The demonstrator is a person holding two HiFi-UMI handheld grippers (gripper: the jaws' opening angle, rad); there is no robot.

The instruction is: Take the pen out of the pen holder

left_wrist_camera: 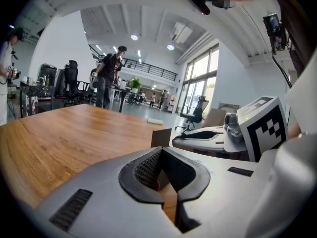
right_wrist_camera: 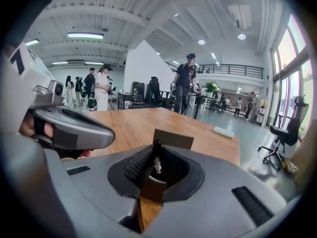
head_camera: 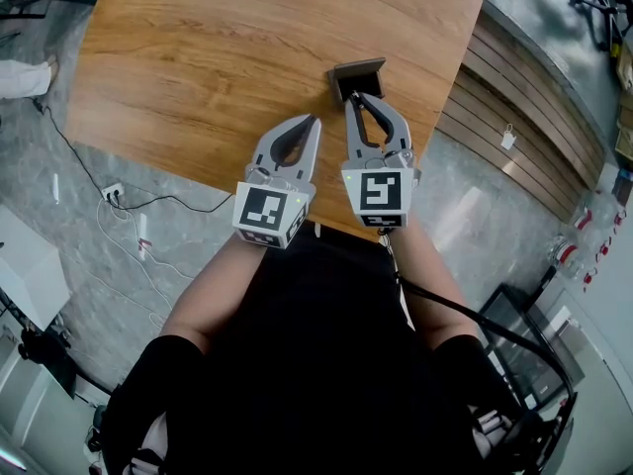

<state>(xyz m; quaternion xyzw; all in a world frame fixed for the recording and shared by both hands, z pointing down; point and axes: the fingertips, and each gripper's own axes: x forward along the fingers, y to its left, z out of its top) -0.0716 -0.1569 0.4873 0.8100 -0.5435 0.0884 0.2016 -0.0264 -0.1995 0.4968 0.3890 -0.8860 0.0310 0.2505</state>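
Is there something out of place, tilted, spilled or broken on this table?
Nothing stands out. The pen holder stands upright on the table with the pen in it, gripped by the right gripper. Nothing is spilled or broken.

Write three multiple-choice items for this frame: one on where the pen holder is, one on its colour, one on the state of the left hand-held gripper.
1. The pen holder stands:
A on the floor
B on the table, just ahead of the right hand-held gripper
C on a chair

2. Its colour is:
A white
B blue
C brown

3. The left hand-held gripper is:
A shut and empty
B clamped on the holder's wall
C wide open

Key:
1 B: the head view shows it at the right jaws' tips.
2 C: it looks brown in every view.
3 A: its jaws meet with nothing between them, while the pen is gripped by the right one.
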